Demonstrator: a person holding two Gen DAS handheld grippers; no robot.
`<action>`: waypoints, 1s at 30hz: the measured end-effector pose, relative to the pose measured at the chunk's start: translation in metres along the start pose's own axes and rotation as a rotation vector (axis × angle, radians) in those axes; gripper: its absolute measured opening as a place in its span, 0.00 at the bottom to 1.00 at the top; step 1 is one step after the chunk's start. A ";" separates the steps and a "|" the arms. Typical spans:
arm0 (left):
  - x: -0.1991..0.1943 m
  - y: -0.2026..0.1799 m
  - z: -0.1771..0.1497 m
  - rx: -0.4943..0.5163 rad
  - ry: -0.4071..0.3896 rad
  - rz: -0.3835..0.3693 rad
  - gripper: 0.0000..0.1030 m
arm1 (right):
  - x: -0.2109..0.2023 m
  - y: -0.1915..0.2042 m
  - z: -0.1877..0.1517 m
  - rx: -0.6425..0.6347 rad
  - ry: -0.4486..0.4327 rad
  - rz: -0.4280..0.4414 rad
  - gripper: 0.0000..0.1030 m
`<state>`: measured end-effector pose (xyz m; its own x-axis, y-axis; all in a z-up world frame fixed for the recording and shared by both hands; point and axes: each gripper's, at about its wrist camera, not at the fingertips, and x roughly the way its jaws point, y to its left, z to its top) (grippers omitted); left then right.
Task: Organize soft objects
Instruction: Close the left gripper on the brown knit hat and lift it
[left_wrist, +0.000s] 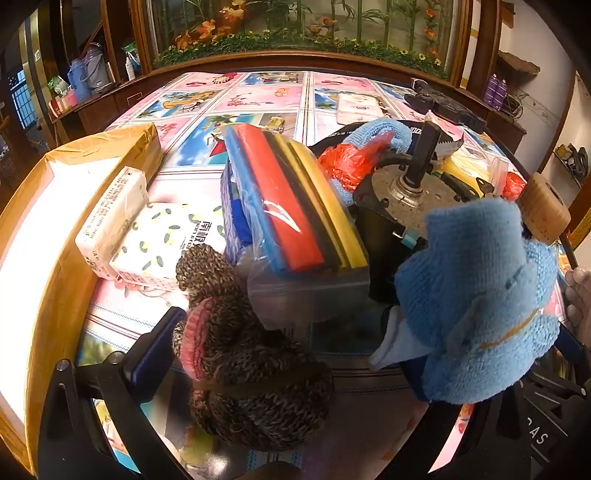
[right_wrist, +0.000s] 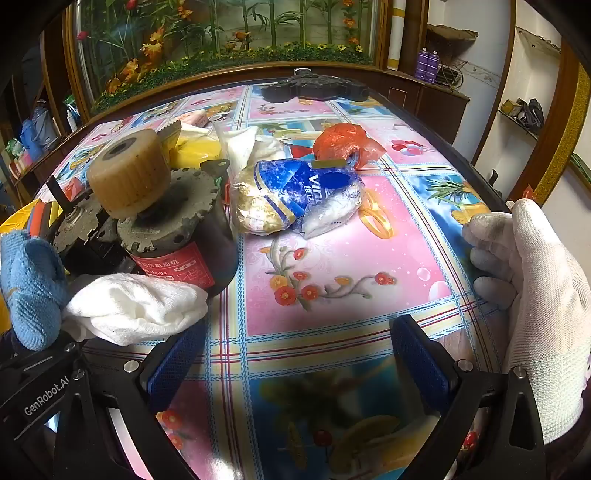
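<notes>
Soft things: a brown knit piece (left_wrist: 243, 354) with a pink cuff lay between the fingers of my left claw (left_wrist: 295, 365), untouched; a blue knit glove (left_wrist: 480, 295) and a white cloth (right_wrist: 136, 306) lay beside it on the counter (right_wrist: 332, 258).
Box: my cardboard box (left_wrist: 55, 229) at the left held two tissue packs (left_wrist: 122, 236).
Bag: a clear bag held coloured sponges (left_wrist: 295, 199).
Left claw: released, spread wide.
Right claw (right_wrist: 295, 362): released, over bare counter.
Gloved hand (right_wrist: 535, 295): rested at the counter's right edge.

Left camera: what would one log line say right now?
left jaws: open | between them: brown knit sock | blue sock: beside | box: left
</notes>
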<state>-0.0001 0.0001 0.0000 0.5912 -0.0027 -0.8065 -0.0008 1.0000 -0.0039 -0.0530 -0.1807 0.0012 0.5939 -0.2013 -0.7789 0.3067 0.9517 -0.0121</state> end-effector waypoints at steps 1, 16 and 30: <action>0.000 0.000 0.000 0.000 0.003 0.000 1.00 | 0.000 0.000 0.000 -0.001 0.002 -0.001 0.99; 0.000 0.000 0.000 0.000 0.002 0.001 1.00 | 0.000 0.000 0.000 -0.001 -0.001 -0.001 0.99; 0.000 0.002 -0.002 0.011 0.014 0.002 1.00 | 0.001 0.000 0.000 -0.001 -0.001 -0.001 0.99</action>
<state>-0.0019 0.0025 -0.0017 0.5800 -0.0009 -0.8146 0.0068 1.0000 0.0038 -0.0527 -0.1808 0.0007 0.5942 -0.2022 -0.7785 0.3066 0.9518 -0.0132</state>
